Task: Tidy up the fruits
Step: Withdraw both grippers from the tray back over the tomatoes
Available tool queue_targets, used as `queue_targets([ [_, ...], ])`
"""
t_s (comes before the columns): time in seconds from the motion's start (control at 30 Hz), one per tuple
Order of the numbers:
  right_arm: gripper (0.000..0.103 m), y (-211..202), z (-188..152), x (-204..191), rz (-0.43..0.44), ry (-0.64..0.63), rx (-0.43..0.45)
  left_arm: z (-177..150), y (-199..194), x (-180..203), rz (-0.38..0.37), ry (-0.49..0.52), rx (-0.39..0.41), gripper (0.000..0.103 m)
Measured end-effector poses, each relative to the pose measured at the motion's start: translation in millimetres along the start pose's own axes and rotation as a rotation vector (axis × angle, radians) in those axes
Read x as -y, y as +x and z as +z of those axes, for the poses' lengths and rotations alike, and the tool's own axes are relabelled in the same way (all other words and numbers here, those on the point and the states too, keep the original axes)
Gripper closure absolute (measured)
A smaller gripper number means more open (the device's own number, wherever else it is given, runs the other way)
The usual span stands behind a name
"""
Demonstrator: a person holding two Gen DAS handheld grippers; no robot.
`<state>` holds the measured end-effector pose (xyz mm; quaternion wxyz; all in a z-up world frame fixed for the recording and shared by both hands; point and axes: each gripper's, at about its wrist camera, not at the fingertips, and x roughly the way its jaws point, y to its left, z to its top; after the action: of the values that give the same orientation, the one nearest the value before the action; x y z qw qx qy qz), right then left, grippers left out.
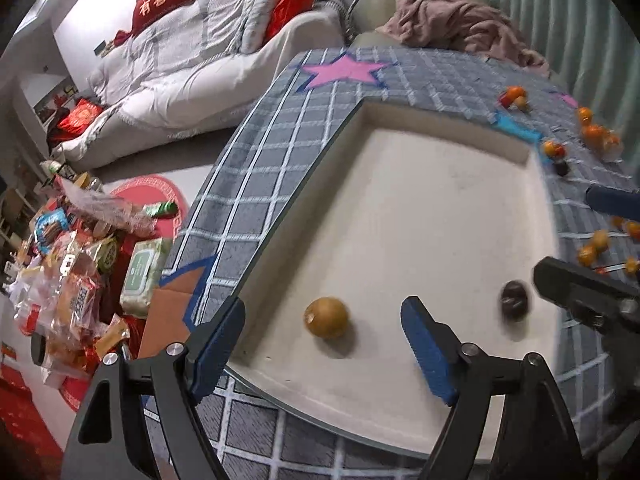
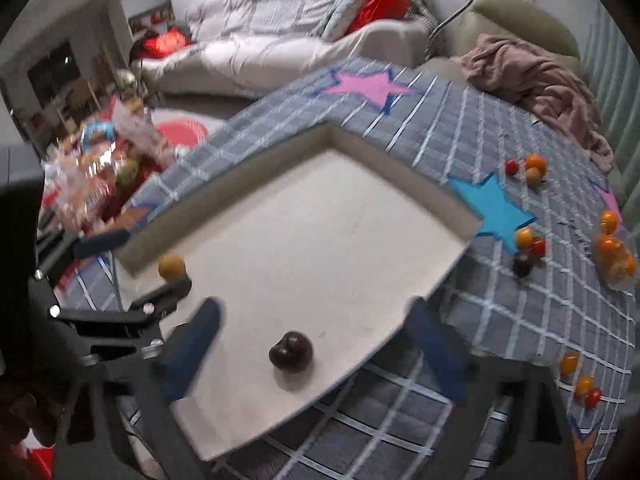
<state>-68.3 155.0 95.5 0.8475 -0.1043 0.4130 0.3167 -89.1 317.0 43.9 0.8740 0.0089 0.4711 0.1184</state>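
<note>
Fruits: brown one (image 1: 327, 317) and dark one (image 2: 291, 351) in white tray (image 1: 440, 208), both grippers' fingers (image 1: 425, 344) spread, empty.

Both wrist cameras look down, close over the white tray (image 1: 440, 208) (image 2: 320, 220), facing the sofa (image 1: 180, 72) (image 2: 280, 52) beyond; they share tray and, probably, scattered fruit.

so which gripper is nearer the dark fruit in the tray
Right. The right gripper is open with the dark fruit lying between its fingers. The left gripper is open around the tan fruit, with the dark fruit off to its right side.
</note>
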Motion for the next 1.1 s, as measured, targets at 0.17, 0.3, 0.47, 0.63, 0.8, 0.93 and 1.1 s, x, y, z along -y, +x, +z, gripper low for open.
queue_targets([
  [0.17,0.000,-41,-17,43,-0.019,0.113,0.050,-1,-29,25,-0.050,0.035,0.046,0.022],
  [0.3,0.000,-61,-52,80,-0.053,0.223,0.041,-9,-42,59,-0.099,0.090,0.057,0.022],
  [0.47,0.000,-79,-109,120,-0.112,0.344,0.018,-25,-56,111,-0.164,0.179,0.053,0.022],
  [0.63,0.000,-88,-166,156,-0.146,0.486,-0.007,-43,-62,153,-0.201,0.268,0.039,0.022],
  [0.8,0.000,-90,-195,176,-0.173,0.557,-0.024,-52,-58,181,-0.207,0.311,0.012,0.022],
  [0.93,0.000,-87,-200,182,-0.183,0.559,-0.028,-51,-49,192,-0.194,0.294,-0.013,0.022],
  [1.1,0.000,-81,-198,181,-0.197,0.528,-0.036,-49,-37,203,-0.175,0.271,-0.041,0.022],
])
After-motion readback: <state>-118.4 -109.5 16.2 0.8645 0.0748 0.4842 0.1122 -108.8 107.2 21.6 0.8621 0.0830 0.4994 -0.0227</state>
